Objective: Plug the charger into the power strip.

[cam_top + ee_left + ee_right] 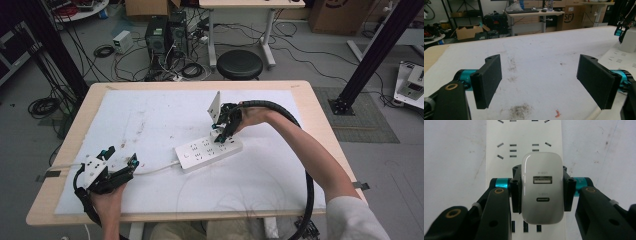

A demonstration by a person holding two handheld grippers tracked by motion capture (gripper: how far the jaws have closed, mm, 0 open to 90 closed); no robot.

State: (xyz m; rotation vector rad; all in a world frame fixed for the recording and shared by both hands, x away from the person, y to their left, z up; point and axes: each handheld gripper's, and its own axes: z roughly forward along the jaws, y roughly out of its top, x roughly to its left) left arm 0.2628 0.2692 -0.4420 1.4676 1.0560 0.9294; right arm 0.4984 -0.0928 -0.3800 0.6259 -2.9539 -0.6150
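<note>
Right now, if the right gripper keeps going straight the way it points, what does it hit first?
The power strip. The right gripper points down at it, jaws clamped on a white USB charger, so the charger would meet the strip's socket face first. How much gap is left under the charger is hard to tell.

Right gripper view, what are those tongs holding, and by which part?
The right tongs clamp a white USB charger by its two long sides, over the power strip.

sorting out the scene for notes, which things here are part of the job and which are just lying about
In the job:
- white USB charger, clamped in right gripper
- white power strip under it
- left gripper, jaws open, idle

Lying about:
- black stool
- computer towers
- cardboard box
</note>
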